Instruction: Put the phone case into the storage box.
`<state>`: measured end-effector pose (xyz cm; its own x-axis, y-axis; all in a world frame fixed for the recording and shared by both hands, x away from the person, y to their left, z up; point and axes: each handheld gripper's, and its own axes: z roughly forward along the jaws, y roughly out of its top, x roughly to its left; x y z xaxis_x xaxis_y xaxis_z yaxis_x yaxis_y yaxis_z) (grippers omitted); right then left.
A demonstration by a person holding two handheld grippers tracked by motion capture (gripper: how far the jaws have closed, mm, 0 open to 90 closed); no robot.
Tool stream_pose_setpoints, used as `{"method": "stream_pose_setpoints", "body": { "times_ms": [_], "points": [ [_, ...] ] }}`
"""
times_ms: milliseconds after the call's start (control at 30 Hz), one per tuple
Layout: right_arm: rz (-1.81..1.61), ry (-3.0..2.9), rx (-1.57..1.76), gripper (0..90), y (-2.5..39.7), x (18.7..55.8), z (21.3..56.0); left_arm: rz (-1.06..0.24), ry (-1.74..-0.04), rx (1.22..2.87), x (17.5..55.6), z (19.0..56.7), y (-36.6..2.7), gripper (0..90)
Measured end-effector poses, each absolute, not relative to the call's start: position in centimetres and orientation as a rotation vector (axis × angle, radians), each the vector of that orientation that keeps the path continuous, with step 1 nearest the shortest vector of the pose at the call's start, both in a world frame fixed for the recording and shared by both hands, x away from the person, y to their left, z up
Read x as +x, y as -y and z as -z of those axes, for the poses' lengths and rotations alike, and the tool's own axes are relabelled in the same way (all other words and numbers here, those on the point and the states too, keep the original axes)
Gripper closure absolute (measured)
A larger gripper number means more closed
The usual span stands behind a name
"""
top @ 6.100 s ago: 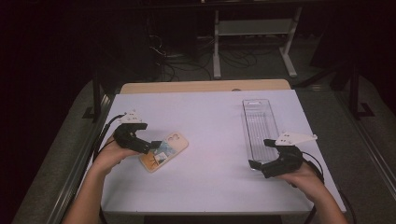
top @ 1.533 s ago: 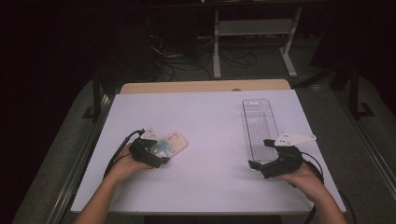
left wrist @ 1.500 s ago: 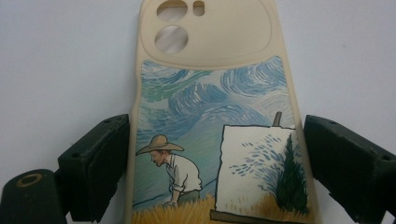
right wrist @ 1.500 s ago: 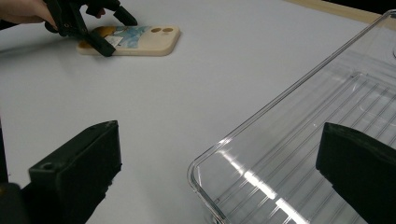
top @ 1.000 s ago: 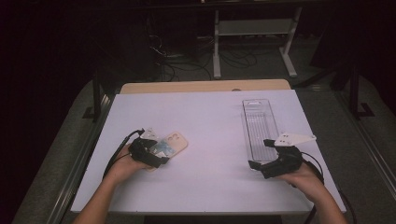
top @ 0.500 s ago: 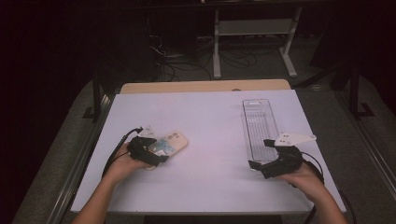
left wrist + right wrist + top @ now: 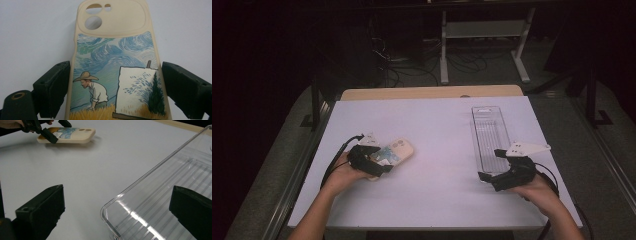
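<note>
Left gripper (image 7: 379,162) straddles the phone case (image 7: 393,151), jaws wide on either long edge. In the left gripper view the left jaw looks touching or nearly touching the case (image 7: 113,65); the right jaw stands a little apart, so no firm clamp yet. Case lies flat on the white table (image 7: 432,130), left-centre, back side up, camera cutouts pointing away from the hand. Cream rim; the print shows a swirly blue sky, a man in a straw hat bending in a yellow field, and a canvas on an easel. No brand, logo or readable writing on the case.

Right gripper (image 7: 492,175) rests at the near end of the clear tray (image 7: 489,132), jaws spread wide and holding nothing. In the right gripper view its jaws sit either side of the tray's near corner (image 7: 117,215). Tray is empty, long, ribbed floor, on the table's right side, well apart from the case. No legible label on the tray; a small mark at its far end is too small to read.

Progress, judged: early. The grasp on the case is being set up but not closed. Case not lifted, tray unfilled. Likely left: close, lift, carry across, set in the tray.
</note>
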<state>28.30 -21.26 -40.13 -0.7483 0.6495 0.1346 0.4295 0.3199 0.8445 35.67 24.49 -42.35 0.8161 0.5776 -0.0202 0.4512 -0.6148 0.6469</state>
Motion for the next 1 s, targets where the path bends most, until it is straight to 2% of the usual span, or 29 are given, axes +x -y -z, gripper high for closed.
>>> {"method": "stream_pose_setpoints", "body": {
  "times_ms": [467,667,1000],
  "points": [
    [-1.397,-2.356,0.983,0.0,21.3,28.3,40.1,-0.195,-0.691,2.323,35.3,41.3,-23.4,11.0],
    [-1.396,-2.355,0.983,0.0,21.3,28.3,40.1,-0.212,-0.629,2.346,35.3,40.8,-23.2,11.0],
    [-1.402,-2.353,0.987,0.0,21.3,28.3,40.1,-0.174,-0.619,2.318,35.1,40.4,-22.3,11.0]
  ]
}}
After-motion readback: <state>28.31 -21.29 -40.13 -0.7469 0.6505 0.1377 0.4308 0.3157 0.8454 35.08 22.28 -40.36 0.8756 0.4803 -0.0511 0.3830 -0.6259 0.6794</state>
